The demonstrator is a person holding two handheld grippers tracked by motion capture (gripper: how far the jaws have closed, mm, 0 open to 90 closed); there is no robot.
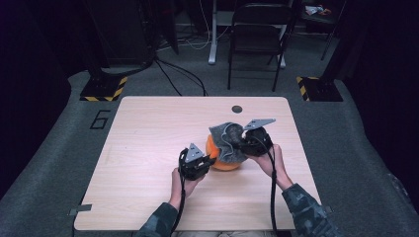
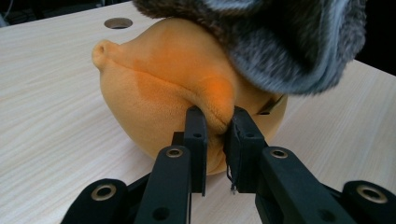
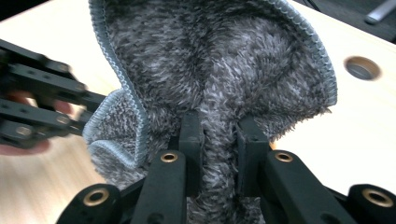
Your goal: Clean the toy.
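The left gripper [image 2: 215,122] is seen with its jaws drawn narrow, pinched on a raised fold of the orange cushion [image 2: 177,88]. In the left gripper view the soft ridge is squeezed between the two black pads, and the plush bulges out above them. In the high view this gripper [image 1: 210,160] is held at the cushion's near left side by the left hand [image 1: 184,181].

The right gripper [image 3: 219,126] is likewise narrow, clamped on a bunch of the grey cloth [image 3: 219,60]. A thick pleat of fleece is trapped between its pads, and the hemmed edge is spread out to both sides above them. In the high view this gripper [image 1: 238,134] is held at the cushion's far right side by the right hand [image 1: 269,159], with the cloth [image 1: 225,140] draped from it over the top of the cushion.

The cushion [image 1: 223,163] is found on the table [image 1: 148,148], right of its centre, between the two grippers. It is rounded, so a long axis cannot be told with certainty; in the left gripper view a seam ridge runs across it from a small nub at the far left toward the pinched fold. The cloth is hung mostly upright, its folds running downward from the right gripper onto the cushion. A round hole [image 1: 237,109] is seen in the table beyond the cushion.
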